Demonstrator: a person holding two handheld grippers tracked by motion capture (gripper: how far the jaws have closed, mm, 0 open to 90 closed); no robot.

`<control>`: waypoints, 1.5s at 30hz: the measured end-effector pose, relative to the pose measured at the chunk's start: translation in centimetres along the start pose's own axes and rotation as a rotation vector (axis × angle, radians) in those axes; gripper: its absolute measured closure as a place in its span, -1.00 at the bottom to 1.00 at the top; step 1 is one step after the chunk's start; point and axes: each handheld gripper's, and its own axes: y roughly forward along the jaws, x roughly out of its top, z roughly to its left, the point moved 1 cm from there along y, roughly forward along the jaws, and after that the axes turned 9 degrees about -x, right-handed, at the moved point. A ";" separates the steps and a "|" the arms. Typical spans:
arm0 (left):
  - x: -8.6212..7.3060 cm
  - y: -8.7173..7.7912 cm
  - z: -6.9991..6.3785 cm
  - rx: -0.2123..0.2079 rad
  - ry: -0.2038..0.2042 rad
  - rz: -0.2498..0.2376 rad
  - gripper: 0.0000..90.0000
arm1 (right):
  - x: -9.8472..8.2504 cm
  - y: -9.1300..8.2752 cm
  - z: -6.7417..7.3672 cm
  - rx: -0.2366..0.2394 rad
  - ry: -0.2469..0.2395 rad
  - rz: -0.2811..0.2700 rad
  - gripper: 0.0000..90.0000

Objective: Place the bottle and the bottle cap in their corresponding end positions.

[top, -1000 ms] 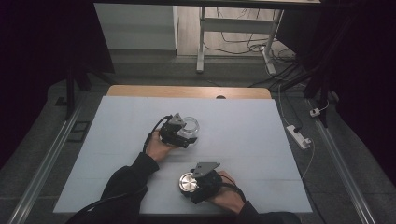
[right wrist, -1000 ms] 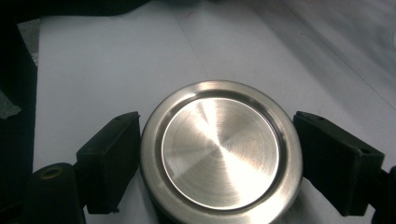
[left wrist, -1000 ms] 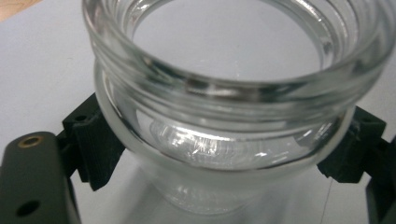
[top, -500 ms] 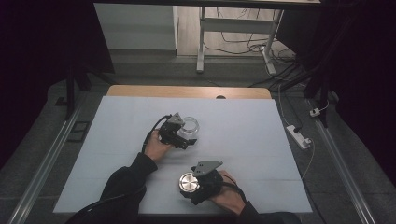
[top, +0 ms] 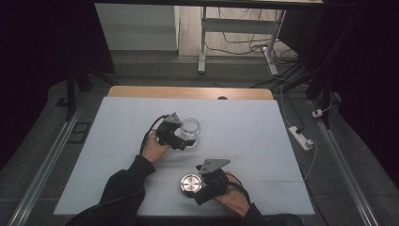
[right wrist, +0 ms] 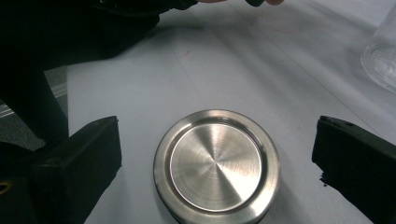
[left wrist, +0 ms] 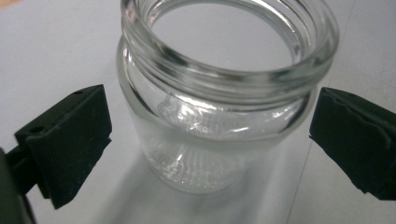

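A clear glass jar (top: pixel 191 129) stands upright and lidless on the white table (top: pixel 244 127). My left gripper (top: pixel 184 139) is open, its jaws on either side of the jar. In the left gripper view the jar (left wrist: pixel 219 107) sits between the two black pads (left wrist: pixel 70 140) with a small gap on each side of my left gripper (left wrist: pixel 210 140). A round brushed-metal lid (top: pixel 188 183) lies flat near the front edge. My right gripper (top: pixel 199 186) is open around it. In the right gripper view the lid (right wrist: pixel 217 165) lies between the jaws of my right gripper (right wrist: pixel 217 161), which do not touch it.
The other arm's dark sleeve (right wrist: pixel 70 37) and the jar's base (right wrist: pixel 380 60) show at the top of the right gripper view. A white power strip (top: pixel 301 137) lies on the floor to the right. The table's wooden far edge (top: pixel 188 92) is at the back.
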 end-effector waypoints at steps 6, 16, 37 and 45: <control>-0.1 -0.4 -0.4 0.004 0.003 0.003 -1.00 | 0.0 -0.4 -0.4 -0.014 0.023 -0.007 -0.98; -0.4 -2.0 -0.9 0.002 -0.017 -0.012 -1.00 | 0.0 -0.9 -0.8 -0.034 0.031 -0.020 -0.98; -1.4 -5.0 -3.7 -0.027 -0.011 -0.023 -1.00 | 0.1 -2.3 -1.7 -0.078 0.032 -0.028 -1.00; -2.3 -6.5 -5.0 -0.054 -0.038 -0.041 -1.00 | 0.1 -2.9 -2.0 -0.098 0.033 -0.028 -1.00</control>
